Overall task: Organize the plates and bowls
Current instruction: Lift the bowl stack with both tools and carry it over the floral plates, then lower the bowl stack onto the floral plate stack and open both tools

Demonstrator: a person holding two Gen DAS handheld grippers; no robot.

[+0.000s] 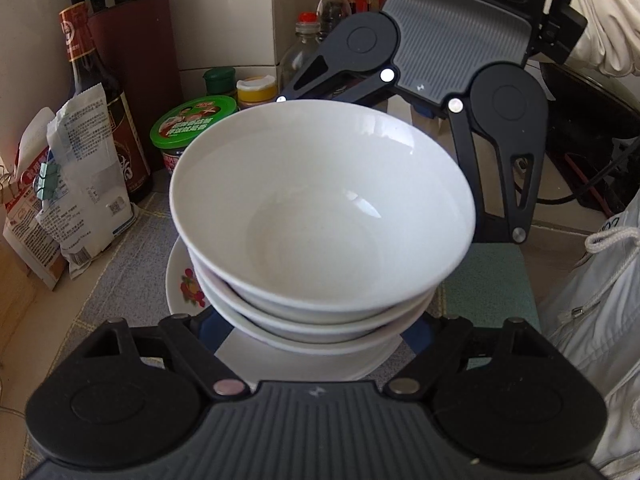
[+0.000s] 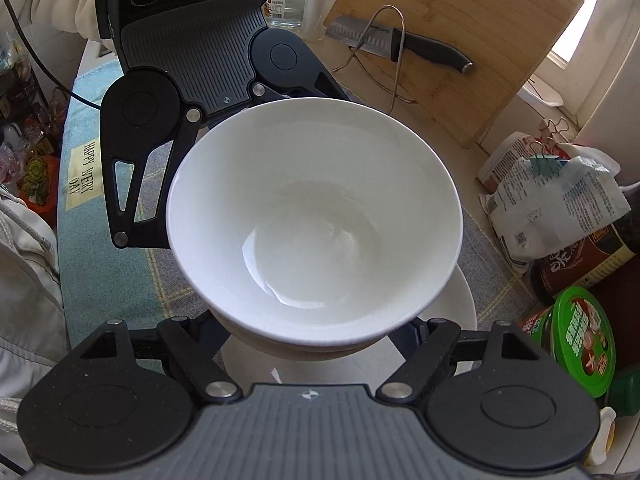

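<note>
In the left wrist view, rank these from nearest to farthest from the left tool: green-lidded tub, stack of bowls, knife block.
1. stack of bowls: directly ahead of the left tool.
2. green-lidded tub: behind the stack, to the left.
3. knife block: far back left, by the wall.

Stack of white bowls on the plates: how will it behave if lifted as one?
The stack of white bowls is likely rigid but fragile: it looks like glazed ceramic. Probably slippery, since the glaze shows bright reflections. It may be top-heavy and apt to shift, as the nested bowls sit slightly offset on the plates.
</note>
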